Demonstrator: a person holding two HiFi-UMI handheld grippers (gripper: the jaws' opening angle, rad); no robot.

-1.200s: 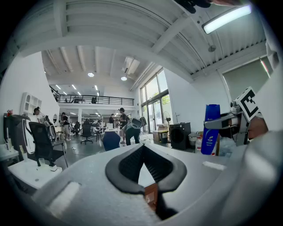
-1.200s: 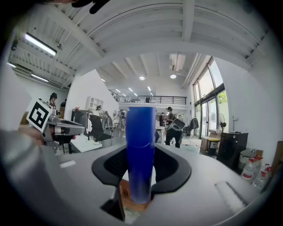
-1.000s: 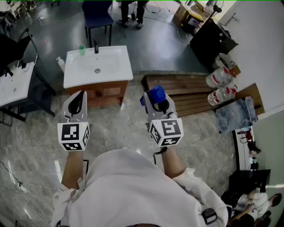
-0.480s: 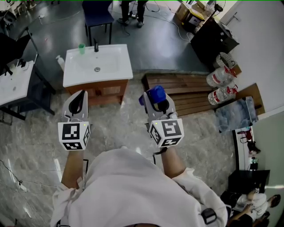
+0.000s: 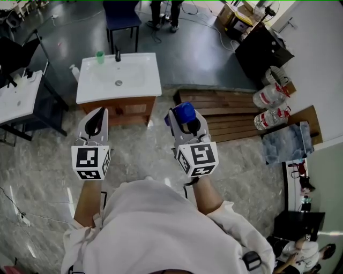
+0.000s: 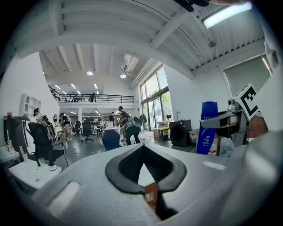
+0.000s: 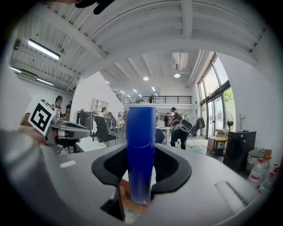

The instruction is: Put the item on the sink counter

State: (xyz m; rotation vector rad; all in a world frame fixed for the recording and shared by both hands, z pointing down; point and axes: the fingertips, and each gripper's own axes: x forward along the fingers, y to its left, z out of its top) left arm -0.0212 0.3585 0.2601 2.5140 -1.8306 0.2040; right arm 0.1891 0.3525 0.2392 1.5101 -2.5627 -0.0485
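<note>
A blue bottle [image 5: 186,111] stands upright between the pads of my right gripper [image 5: 184,115], which is shut on it above the marble floor. In the right gripper view the bottle [image 7: 140,150] fills the middle, clamped by both pads of the right gripper [image 7: 141,155]. My left gripper [image 5: 100,111] hangs level beside it, shut with nothing in it; its tips meet in the left gripper view [image 6: 142,146], where the bottle [image 6: 207,128] shows at the right. The white sink counter [image 5: 147,85] on a wooden cabinet stands ahead, nearer the left gripper.
On the sink counter are a green cup [image 5: 99,56] and a black faucet [image 5: 117,55]; a soap bottle [image 5: 75,72] stands at its left. A wooden pallet [image 5: 225,107] and water jugs [image 5: 268,96] lie to the right, a white desk [image 5: 16,99] to the left, a blue chair [image 5: 120,16] behind.
The right gripper with the bottle has drifted a little left and forward. The left gripper has hardly moved. The view has shifted slightly.
</note>
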